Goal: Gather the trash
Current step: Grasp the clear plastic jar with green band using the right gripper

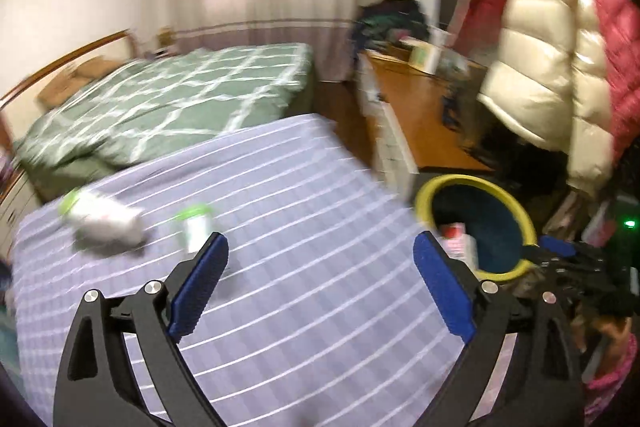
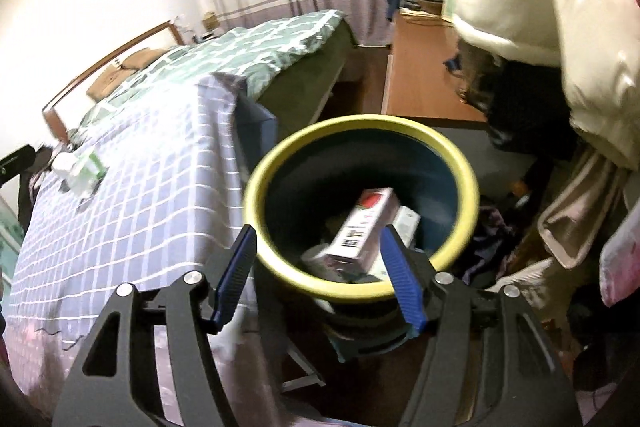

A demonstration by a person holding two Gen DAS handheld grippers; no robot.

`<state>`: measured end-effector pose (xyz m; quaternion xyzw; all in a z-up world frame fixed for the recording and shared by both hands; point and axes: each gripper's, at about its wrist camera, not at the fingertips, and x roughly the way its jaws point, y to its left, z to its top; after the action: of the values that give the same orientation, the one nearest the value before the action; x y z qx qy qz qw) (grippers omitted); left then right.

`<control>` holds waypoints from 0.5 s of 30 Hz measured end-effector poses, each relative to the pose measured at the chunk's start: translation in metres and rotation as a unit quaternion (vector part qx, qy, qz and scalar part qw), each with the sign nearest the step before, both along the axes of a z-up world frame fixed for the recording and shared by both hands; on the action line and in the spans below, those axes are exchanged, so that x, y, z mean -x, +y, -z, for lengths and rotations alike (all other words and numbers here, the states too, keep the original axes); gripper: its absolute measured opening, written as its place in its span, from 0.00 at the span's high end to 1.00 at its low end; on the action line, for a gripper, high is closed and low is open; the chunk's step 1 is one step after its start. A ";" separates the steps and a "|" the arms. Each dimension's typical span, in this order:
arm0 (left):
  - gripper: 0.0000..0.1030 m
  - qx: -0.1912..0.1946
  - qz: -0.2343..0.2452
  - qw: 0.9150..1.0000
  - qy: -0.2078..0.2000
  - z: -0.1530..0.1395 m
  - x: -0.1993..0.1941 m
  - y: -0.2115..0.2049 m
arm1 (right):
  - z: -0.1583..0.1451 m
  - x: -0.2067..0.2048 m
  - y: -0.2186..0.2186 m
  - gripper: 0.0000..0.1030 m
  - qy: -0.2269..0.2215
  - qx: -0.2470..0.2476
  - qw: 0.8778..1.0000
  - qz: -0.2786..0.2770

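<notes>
A dark bin with a yellow rim [image 2: 460,163] stands beside the table with the lilac checked cloth [image 2: 160,187]; it also shows in the left wrist view [image 1: 520,211]. A white carton with a red print [image 2: 362,227] and other trash lie in it. My right gripper [image 2: 318,247] is open and empty just above the bin's near rim. My left gripper [image 1: 320,251] is open and empty above the cloth [image 1: 300,227]. Two white bottles with green caps lie on the cloth, one larger [image 1: 104,219], one smaller [image 1: 196,225], ahead and left of it. They also show blurred in the right view [image 2: 80,169].
A bed with a green checked cover [image 1: 180,95] lies behind the table. A wooden desk [image 1: 420,111] with clothes and boxes stands at the right. Puffy cream and red jackets [image 1: 560,39] hang over the bin's right side. Clothes lie on the floor [image 2: 520,247].
</notes>
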<state>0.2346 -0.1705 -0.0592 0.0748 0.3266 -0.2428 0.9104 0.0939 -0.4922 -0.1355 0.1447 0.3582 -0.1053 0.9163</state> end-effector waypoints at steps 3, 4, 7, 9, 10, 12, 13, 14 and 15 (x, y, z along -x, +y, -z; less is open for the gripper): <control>0.10 0.013 -0.063 0.998 0.012 0.011 -0.013 0.063 | -0.005 -0.012 0.022 0.40 0.003 0.010 1.000 -0.026; 0.10 0.015 -0.076 0.997 0.014 0.014 -0.016 0.078 | -0.008 -0.016 0.031 0.40 0.003 0.015 0.999 -0.036; 0.10 0.019 -0.125 0.992 0.014 0.025 -0.027 0.129 | -0.014 -0.032 0.054 0.40 0.005 0.018 0.997 -0.070; 0.10 0.016 -0.157 0.987 0.007 0.032 -0.036 0.164 | -0.019 -0.043 0.073 0.40 0.006 0.028 0.995 -0.093; 0.10 0.013 -0.172 0.985 0.003 0.036 -0.040 0.178 | -0.023 -0.050 0.085 0.40 0.006 0.036 0.993 -0.109; 0.10 0.013 -0.196 0.981 0.000 0.042 -0.045 0.195 | -0.028 -0.066 0.110 0.40 0.007 0.045 0.988 -0.148; 0.10 0.017 -0.209 0.978 0.000 0.047 -0.049 0.207 | -0.030 -0.072 0.119 0.40 0.010 0.048 0.986 -0.162; 0.10 0.026 -0.219 0.975 0.001 0.052 -0.051 0.218 | -0.031 -0.080 0.131 0.40 0.012 0.053 0.982 -0.178; 0.10 0.039 -0.227 0.973 0.005 0.058 -0.052 0.228 | -0.031 -0.087 0.141 0.40 0.015 0.058 0.979 -0.192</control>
<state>0.2864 0.0573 -0.1169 -0.0381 0.3300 -0.0430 0.9422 0.1810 -0.3514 -0.1046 0.0181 0.3860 0.0503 0.9209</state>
